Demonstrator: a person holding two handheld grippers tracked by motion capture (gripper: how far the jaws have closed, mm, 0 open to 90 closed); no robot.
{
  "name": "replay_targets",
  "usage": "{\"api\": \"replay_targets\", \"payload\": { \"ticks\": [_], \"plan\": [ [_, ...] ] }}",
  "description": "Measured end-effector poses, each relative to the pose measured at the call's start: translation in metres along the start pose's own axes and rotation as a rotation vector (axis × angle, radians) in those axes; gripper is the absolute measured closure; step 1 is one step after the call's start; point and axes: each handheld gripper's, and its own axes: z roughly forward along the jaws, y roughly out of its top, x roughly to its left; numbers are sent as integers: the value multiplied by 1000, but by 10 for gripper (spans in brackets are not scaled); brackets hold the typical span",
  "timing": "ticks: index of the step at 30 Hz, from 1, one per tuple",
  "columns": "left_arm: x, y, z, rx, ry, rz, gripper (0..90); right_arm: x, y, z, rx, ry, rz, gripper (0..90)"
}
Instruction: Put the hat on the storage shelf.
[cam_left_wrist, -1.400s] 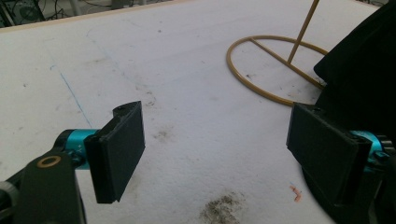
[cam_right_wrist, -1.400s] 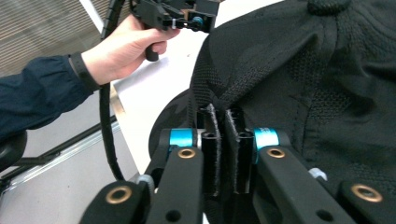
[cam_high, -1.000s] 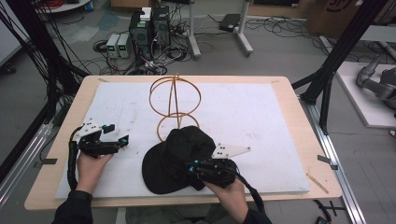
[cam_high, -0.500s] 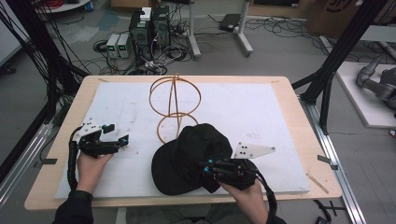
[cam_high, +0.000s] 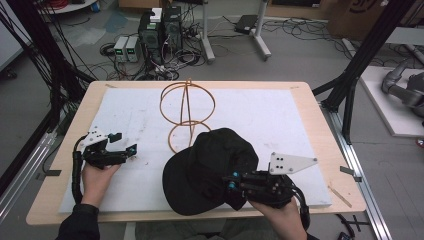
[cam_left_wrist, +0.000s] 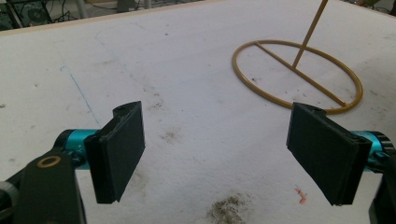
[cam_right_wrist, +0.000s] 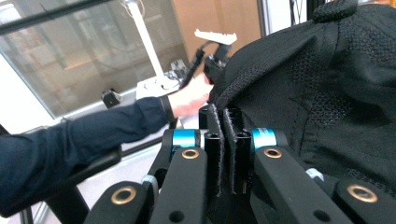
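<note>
A black cap (cam_high: 210, 170) sits at the table's front middle, its near edge pinched in my right gripper (cam_high: 235, 186). In the right gripper view the two jaws are pressed together (cam_right_wrist: 223, 116) on the cap's (cam_right_wrist: 327, 93) fabric, and the crown bulges up to the right. My left gripper (cam_high: 125, 145) rests at the left of the white mat, open, pointing toward the centre. The left gripper view has both pads wide apart (cam_left_wrist: 215, 140) over bare mat. An orange wire stand (cam_high: 187, 107) rises just behind the cap; its base ring (cam_left_wrist: 322, 88) lies ahead of the left gripper.
The white mat (cam_high: 280, 115) covers most of the wooden table (cam_high: 320, 130). Black frame posts flank the table on both sides. The person's other hand with the left gripper (cam_right_wrist: 217, 51) is visible beyond the cap in the right gripper view.
My right gripper has carried the cap to the right along the front edge, away from the stand's base. The left gripper has stayed put and open.
</note>
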Motion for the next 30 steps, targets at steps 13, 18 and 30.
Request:
{"api": "replay_targets", "payload": {
  "ticks": [13, 18, 30],
  "plan": [
    [1, 0, -1, 5, 3, 1, 194, 11, 31, -9, -47, 77, -37, 887],
    [1, 0, 0, 5, 2, 2, 194, 12, 46, -5, -49, 88, -77, 887],
    [2, -1, 0, 16, 2, 4, 194, -5, 87, 23, -50, 151, -144, 887]
  ]
}}
